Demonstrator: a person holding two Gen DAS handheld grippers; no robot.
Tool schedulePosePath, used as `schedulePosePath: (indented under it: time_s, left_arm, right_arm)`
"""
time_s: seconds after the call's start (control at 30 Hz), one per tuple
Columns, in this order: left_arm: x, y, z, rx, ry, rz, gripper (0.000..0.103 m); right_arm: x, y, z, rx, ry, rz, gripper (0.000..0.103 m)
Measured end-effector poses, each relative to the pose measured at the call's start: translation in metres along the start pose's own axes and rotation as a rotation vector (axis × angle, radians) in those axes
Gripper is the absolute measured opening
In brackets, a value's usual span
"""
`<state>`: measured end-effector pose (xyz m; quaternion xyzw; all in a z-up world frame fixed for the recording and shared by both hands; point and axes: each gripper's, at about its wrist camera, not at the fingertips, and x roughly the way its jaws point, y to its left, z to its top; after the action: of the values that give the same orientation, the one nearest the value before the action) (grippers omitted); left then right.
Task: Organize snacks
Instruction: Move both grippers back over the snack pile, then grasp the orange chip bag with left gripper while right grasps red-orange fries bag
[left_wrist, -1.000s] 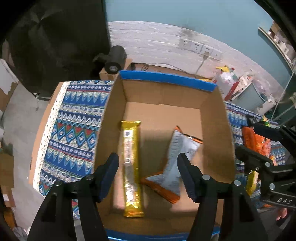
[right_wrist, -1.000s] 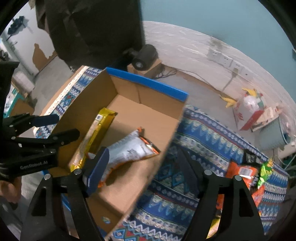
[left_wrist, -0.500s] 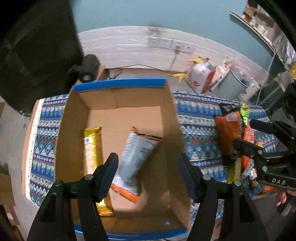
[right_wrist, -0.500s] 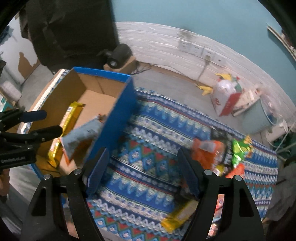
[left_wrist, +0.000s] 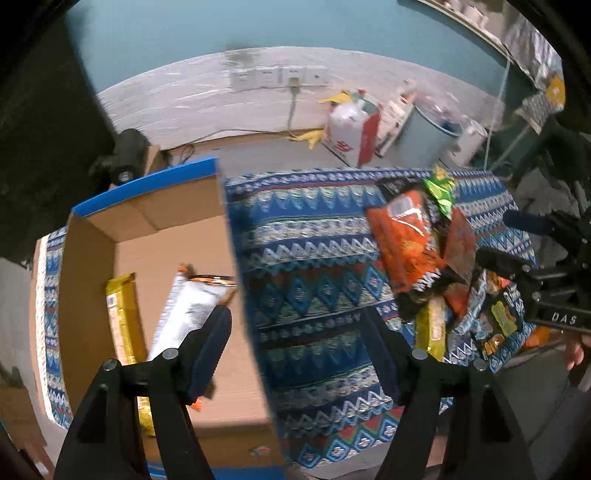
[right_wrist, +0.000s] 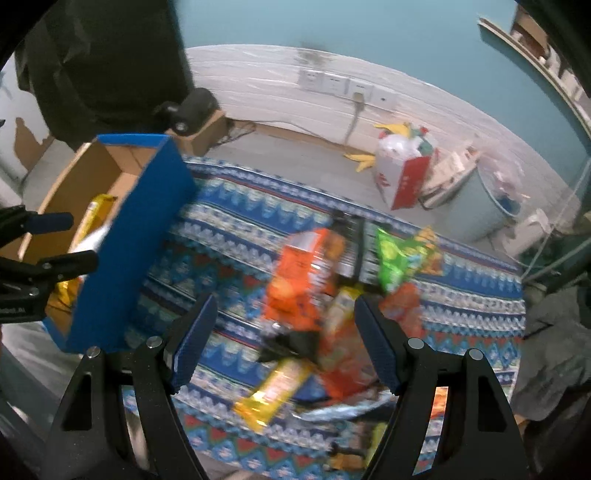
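At the left stands the box (left_wrist: 92, 258), plain corrugated card inside with a blue outer face and rim, open at the top; two snacks already lie flat on its floor, a long yellow bar (left_wrist: 120, 317) in glossy wrap and a silver pouch (left_wrist: 188, 310) with orange ends. The left hand-held gripper (left_wrist: 295, 347) hangs over the box's right wall, its jaws opening and nothing between them but wall and cloth below. Right of the box the desk is covered by a woven cloth (left_wrist: 314, 266) in blue zigzag and diamond bands. Further right lies the pile (right_wrist: 332, 288) of loose snacks: a crinkly orange bag (right_wrist: 303, 273), a small green bag (right_wrist: 391, 258), a yellow bar (right_wrist: 273, 391) and other foil packs overlapping, partly blurred. The right hand-held gripper (right_wrist: 284, 347) hovers over this pile with its jaws wide and empty, the ribbed blue pads straddling the orange bag without touching it. The step in hand looks like the reach for the next snack, with most of the sorting left. The next move likely calls for dropping onto one pack, pinching its slippery film near an edge so that it lifts clear of its neighbours.
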<state>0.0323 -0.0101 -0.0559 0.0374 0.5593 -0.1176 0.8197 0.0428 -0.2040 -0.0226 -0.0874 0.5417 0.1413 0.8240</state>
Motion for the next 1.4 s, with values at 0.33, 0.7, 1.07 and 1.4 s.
schedulePosePath:
  time_s: [0.33, 0.7, 1.07, 1.4]
  left_arm:
    - [0.021, -0.059, 0.007, 0.101, 0.047, -0.020, 0.073]
    - [0.067, -0.107, 0.004, 0.186, 0.139, -0.016, 0.076]
    - [0.092, -0.129, 0.004, 0.250, 0.181, 0.010, 0.076]
    - [0.092, -0.138, 0.028, 0.192, 0.158, -0.053, 0.076]
  right_arm:
    - [0.006, -0.066, -0.040, 0.075, 0.037, -0.031, 0.076]
    - [0.020, -0.123, -0.076, 0.116, 0.095, -0.093, 0.076]
    - [0.063, -0.177, -0.121, 0.210, 0.238, -0.122, 0.076]
    - [0.104, -0.192, -0.137, 0.224, 0.323, -0.110, 0.076]
